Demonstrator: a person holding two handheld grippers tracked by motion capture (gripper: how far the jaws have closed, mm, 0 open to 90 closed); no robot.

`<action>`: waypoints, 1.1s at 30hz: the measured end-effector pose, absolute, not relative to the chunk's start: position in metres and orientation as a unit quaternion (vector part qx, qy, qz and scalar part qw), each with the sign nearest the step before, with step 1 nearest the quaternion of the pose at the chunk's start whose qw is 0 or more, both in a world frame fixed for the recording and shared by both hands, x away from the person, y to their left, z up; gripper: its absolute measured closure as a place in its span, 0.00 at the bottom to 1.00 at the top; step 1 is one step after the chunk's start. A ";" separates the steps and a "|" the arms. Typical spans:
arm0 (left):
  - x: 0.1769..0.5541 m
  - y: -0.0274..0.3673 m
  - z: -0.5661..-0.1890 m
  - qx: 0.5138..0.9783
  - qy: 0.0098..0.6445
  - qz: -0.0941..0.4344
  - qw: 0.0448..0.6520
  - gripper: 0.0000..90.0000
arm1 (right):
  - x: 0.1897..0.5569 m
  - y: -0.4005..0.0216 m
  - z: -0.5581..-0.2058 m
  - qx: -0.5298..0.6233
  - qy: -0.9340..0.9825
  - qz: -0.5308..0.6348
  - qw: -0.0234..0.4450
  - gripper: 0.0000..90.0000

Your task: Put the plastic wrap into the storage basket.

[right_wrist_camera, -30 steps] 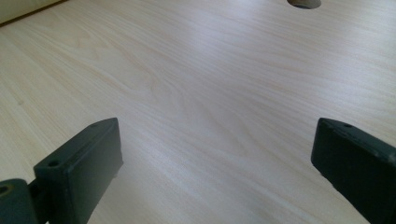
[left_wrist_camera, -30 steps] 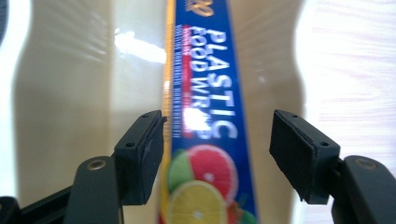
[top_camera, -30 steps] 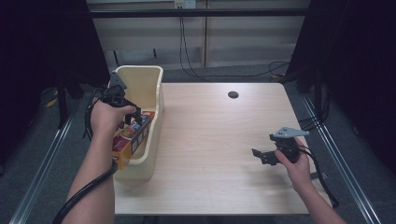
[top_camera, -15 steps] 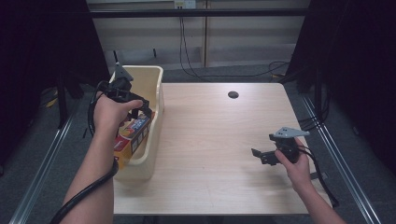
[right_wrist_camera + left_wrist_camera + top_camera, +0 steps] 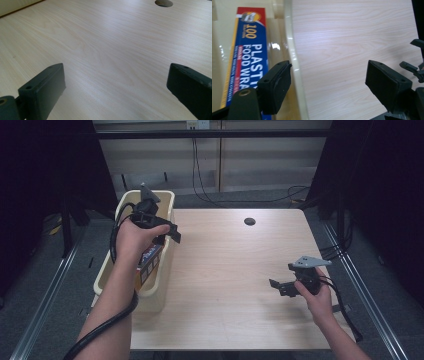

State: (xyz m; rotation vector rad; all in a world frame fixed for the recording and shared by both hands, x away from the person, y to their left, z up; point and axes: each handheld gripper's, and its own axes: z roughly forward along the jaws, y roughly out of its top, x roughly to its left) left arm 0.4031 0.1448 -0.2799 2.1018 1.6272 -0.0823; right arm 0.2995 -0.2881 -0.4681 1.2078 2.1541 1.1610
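hovering over the cream bin's (image 5: pixel 162 270) rim, the left gripper (image 5: pixel 167 231) has just been opening, empty; food wrap box (image 5: pixel 247 57) lying inside; right gripper (image 5: pixel 280 287) resting spread.

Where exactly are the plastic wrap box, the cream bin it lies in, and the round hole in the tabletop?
plastic wrap box (image 5: pixel 249 62), left gripper view, on its blue printed face.
cream bin (image 5: pixel 167 197), high view, on the far right corner of its rim.
round hole (image 5: pixel 249 221), high view, at its dark centre.
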 end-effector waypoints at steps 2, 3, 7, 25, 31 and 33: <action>0.403 0.140 -0.281 0.772 0.587 -0.029 0.241 0.21 | 0.299 -0.288 -0.468 0.432 0.774 0.416 0.204 0.02; 0.403 0.136 -0.281 0.774 0.584 -0.028 0.244 0.21 | 0.299 -0.288 -0.468 0.431 0.774 0.416 0.204 0.02; 0.403 0.127 -0.285 0.782 0.570 -0.028 0.251 0.19 | 0.299 -0.287 -0.468 0.431 0.775 0.415 0.203 0.02; 0.396 0.092 -0.323 0.803 0.529 -0.040 0.273 0.15 | 0.299 -0.282 -0.470 0.420 0.783 0.413 0.200 0.02; 0.393 0.084 -0.330 0.813 0.511 -0.034 0.277 0.15 | 0.299 -0.280 -0.471 0.421 0.783 0.412 0.200 0.02; 0.392 0.081 -0.335 0.815 0.508 -0.039 0.278 0.15 | 0.298 -0.280 -0.471 0.418 0.785 0.411 0.202 0.02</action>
